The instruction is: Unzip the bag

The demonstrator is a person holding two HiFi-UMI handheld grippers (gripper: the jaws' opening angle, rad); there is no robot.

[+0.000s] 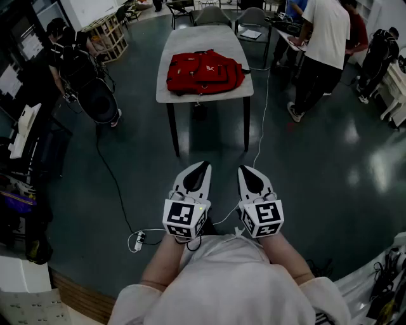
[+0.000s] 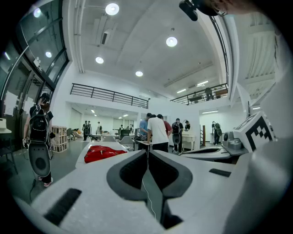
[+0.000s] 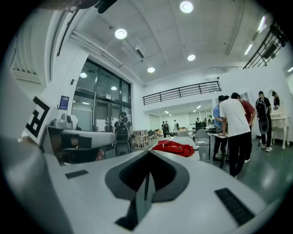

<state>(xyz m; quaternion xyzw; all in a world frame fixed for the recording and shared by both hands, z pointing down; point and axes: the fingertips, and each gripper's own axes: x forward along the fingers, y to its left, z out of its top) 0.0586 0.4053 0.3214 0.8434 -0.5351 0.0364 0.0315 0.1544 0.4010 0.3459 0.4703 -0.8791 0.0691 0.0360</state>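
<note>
A red bag point(image 1: 204, 71) lies flat on a grey table point(image 1: 204, 38) some way ahead of me; it also shows as a red bag point(image 2: 104, 152) in the left gripper view and a red bag point(image 3: 174, 147) in the right gripper view. My left gripper point(image 1: 202, 167) and right gripper point(image 1: 248, 170) hang side by side over the floor, well short of the table. Both are shut with nothing between the jaws. In their own views the left gripper point(image 2: 147, 151) and right gripper point(image 3: 149, 153) have their tips pressed together.
A person in a white shirt point(image 1: 323, 38) stands at another table point(image 1: 293, 35) to the right. Someone with a black backpack point(image 1: 82, 66) is at the left. A white cable point(image 1: 261, 120) and power strip point(image 1: 138, 240) lie on the dark floor. Chairs point(image 1: 212, 15) stand behind the table.
</note>
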